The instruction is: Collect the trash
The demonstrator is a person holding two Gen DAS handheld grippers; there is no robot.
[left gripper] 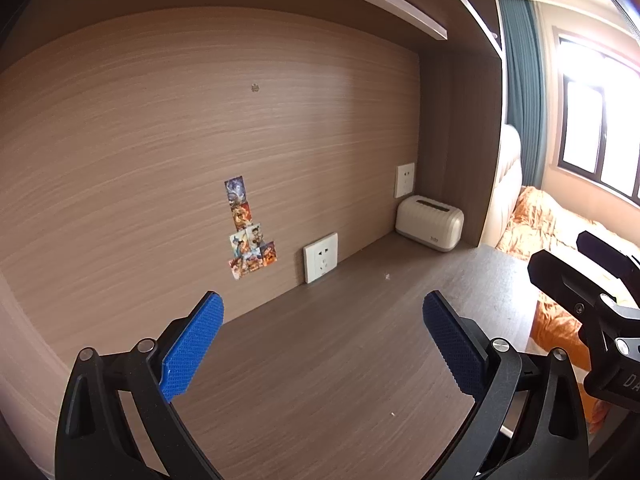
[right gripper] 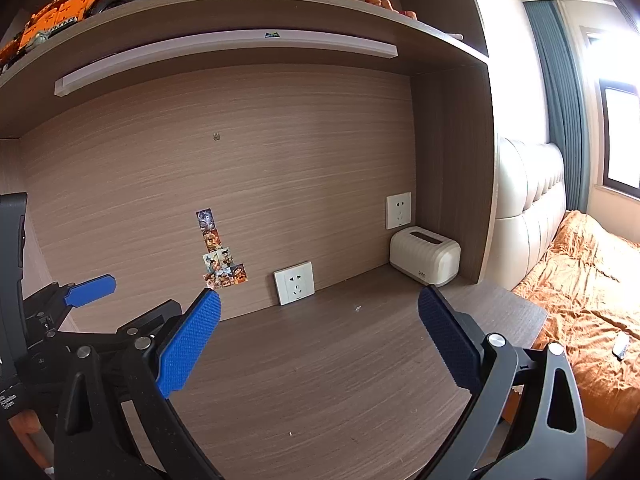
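I am holding the left hand-held gripper [left gripper: 322, 308] spread wide, gripping nothing, hovering over the tabletop [left gripper: 320, 360]. The right hand-held gripper [right gripper: 320, 306] is gaping wide too, empty. A white trash scrap [right gripper: 358, 308] is lying at 12 o'clock, near the wall socket [right gripper: 294, 283].

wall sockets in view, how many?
2. One socket sits low on the back panel just above the desk, right of the stickers. The other socket is higher, in the corner above the cream box.
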